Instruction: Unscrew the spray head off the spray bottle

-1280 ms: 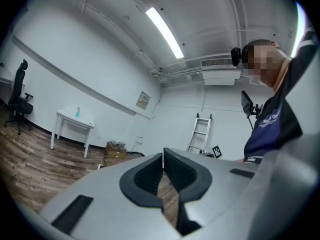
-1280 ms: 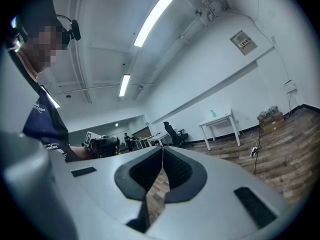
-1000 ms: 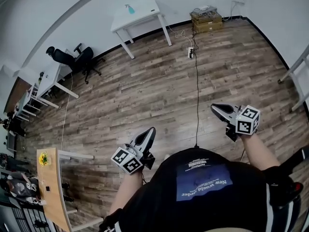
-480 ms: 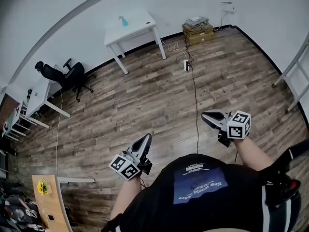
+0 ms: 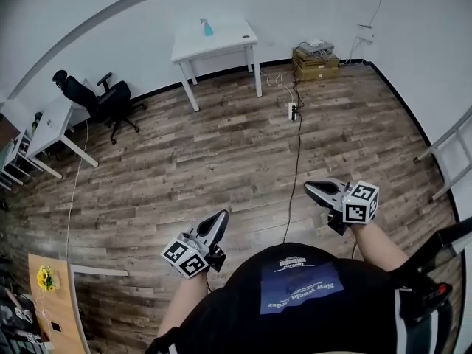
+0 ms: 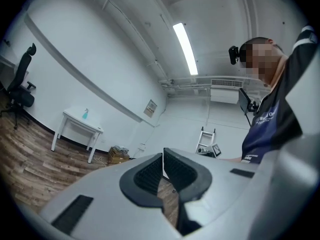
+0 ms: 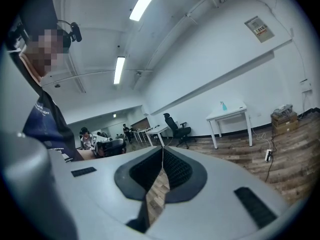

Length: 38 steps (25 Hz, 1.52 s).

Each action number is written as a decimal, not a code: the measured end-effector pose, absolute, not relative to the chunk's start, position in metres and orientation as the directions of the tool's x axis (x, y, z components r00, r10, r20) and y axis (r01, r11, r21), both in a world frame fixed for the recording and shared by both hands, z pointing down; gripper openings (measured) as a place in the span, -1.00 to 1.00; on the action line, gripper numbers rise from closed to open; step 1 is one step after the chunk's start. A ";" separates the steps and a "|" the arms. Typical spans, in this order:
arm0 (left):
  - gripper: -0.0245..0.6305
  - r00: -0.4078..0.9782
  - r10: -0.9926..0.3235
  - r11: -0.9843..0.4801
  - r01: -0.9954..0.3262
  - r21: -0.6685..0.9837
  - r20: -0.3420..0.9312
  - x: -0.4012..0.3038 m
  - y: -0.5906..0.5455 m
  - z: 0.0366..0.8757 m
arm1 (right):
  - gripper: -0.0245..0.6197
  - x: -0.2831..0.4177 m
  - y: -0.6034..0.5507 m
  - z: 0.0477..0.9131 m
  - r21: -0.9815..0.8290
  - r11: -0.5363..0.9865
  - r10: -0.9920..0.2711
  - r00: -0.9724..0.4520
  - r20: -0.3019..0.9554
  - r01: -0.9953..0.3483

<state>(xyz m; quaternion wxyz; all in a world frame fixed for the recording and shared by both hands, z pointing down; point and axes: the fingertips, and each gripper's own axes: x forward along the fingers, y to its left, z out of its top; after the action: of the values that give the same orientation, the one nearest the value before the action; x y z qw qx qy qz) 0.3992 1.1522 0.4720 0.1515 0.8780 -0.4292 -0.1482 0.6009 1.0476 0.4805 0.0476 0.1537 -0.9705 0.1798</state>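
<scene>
Head view: the spray bottle [image 5: 207, 27] stands on the white table [image 5: 232, 35] by the far wall, well apart from both grippers.
The left gripper [image 5: 220, 217] and right gripper [image 5: 313, 190] are closed tight on nothing and held near the person's body, likely because the bottle is out of reach.

"How many grippers?"
"Two: the left gripper [image 5: 220, 217] near six o'clock, the right gripper [image 5: 309, 189] near four."
"Spray bottles?"
"One spray bottle [image 5: 207, 27], at twelve, on the one white table [image 5: 228, 38] by the wall."
"Chairs?"
"One black office chair [image 5: 110, 98], at ten."
"Anything else?"
"One stack of cardboard boxes [image 5: 316, 63] and one power strip [image 5: 293, 111], both near one o'clock."
</scene>
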 end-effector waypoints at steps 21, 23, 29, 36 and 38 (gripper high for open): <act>-0.89 0.449 -0.888 -0.451 -0.813 0.368 -0.097 0.520 0.937 0.441 | -0.93 0.694 0.787 0.480 -0.344 0.931 -0.099 -0.992 0.080 -0.121; -0.89 0.447 -0.891 -0.444 -0.816 0.371 -0.082 0.523 0.923 0.444 | -0.93 0.697 0.772 0.484 -0.350 0.929 -0.097 -0.992 0.082 -0.120; -0.89 0.450 -0.890 -0.439 -0.809 0.390 -0.067 0.503 0.880 0.448 | -0.93 0.685 0.729 0.496 -0.374 0.917 -0.109 -0.989 0.100 -0.139; -0.89 0.517 -0.850 -0.508 -0.753 0.418 -0.103 0.441 0.826 0.464 | -0.93 0.629 0.687 0.506 -0.349 0.913 -0.173 -0.976 0.136 -0.210; -0.89 0.538 -0.837 -0.527 -0.738 0.422 -0.104 0.408 0.810 0.467 | -0.93 0.600 0.676 0.501 -0.353 0.903 -0.209 -0.969 0.133 -0.244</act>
<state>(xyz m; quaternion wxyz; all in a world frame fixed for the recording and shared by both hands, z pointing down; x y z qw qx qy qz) 0.4079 0.8096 0.4667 0.1661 0.8609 -0.4573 -0.1487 0.6000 0.6757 0.5014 0.0461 0.1163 -0.9744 0.1869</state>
